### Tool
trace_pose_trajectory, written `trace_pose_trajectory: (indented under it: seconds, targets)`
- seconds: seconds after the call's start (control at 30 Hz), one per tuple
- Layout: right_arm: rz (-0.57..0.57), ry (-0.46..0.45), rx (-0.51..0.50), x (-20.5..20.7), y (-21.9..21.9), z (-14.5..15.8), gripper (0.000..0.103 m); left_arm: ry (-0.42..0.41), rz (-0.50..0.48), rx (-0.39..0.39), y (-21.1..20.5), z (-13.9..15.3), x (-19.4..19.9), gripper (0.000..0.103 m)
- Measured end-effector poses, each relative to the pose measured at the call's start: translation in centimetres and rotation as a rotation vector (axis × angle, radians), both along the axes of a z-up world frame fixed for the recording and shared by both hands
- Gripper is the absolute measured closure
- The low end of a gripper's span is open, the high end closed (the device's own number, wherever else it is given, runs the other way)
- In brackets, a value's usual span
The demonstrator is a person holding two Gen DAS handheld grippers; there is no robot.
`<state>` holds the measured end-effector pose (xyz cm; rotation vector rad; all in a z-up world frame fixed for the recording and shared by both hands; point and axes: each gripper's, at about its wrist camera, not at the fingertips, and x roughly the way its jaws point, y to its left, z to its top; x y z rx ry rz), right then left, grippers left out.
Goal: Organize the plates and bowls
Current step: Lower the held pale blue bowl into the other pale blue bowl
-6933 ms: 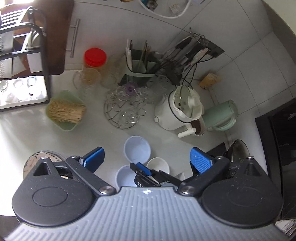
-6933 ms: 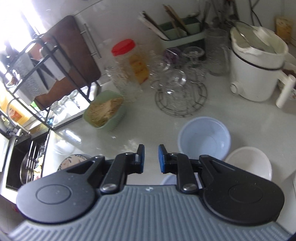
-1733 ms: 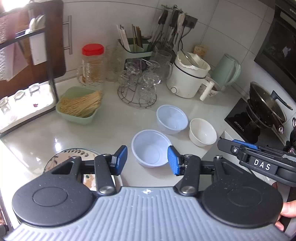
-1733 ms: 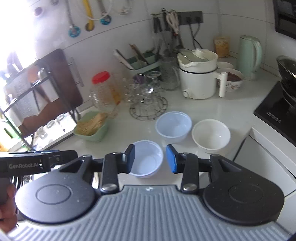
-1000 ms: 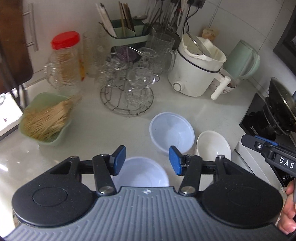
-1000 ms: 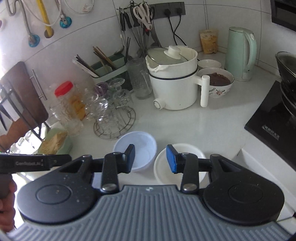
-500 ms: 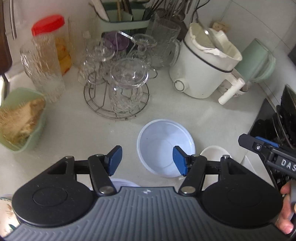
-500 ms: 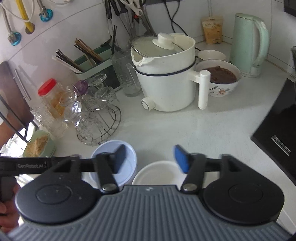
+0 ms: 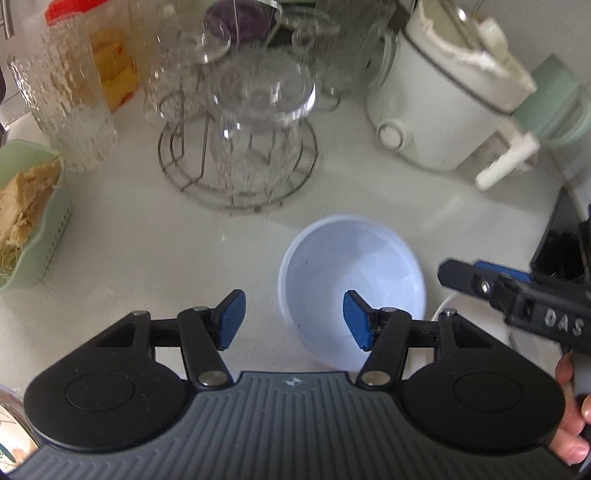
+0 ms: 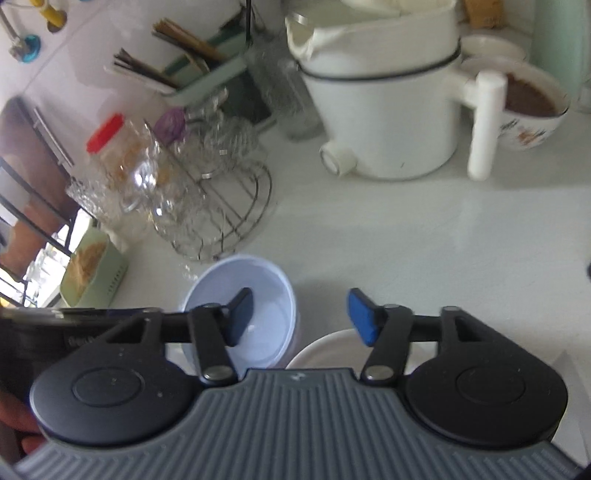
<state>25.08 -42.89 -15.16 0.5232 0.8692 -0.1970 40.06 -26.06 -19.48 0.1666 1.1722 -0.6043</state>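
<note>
1. Left wrist view: compared with half a second ago, the left gripper sits lower and nearer the bench. The pale blue plastic bowl now looks larger, and the gripper's right blue pad lies over the bowl's interior.
2. Its jaws have just been closing a little, yet they stand spread and nothing is pinched. The bowl's near left rim lies between them, and the left pad is over bare bench.
3. The bowl is round, smooth and thin-walled. It sits upright at centre right of the frame, just below a round wire rack of clear ribbed glasses.
4. A white ceramic bowl shows only as a rim sliver at right, under the right gripper, whose jaw state cannot be told from this view.
5. A white glossy electric pot stands upper right and a mint basket far left. The bench is white and faintly speckled.
6. Right wrist view: the right gripper has dropped closer. Its jaws have just been closing but remain spread and empty.
7. The blue bowl lies behind its left pad, and the white bowl peeks below centre.
8. The pot and a patterned bowl of brown food fill the upper right, against a white tiled wall.
</note>
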Motion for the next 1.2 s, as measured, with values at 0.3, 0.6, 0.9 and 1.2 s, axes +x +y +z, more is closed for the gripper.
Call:
trace_pose_trajectory:
  seconds: [0.3,0.6,0.9,1.2]
  targets:
    - [0.034,0.045,-0.021,2.1,1.4,-2.3,0.07,0.06,0.048,-0.003,0.8,-1.8,0.4,0.063]
    - [0.069,0.058,-0.011,3.1,2.2,-3.0,0.077,0.064,0.021,-0.009,0.6,-1.2,0.4,0.075]
    - [0.029,0.013,0.02,2.3,2.5,-0.3,0.077,0.046,0.044,-0.075,2.1,2.3,0.0,0.075]
    - [0.024,-0.059,0.046,1.5,3.3,3.8,0.077,0.035,0.112,-0.154,4.3,6.4,-0.8,0.075]
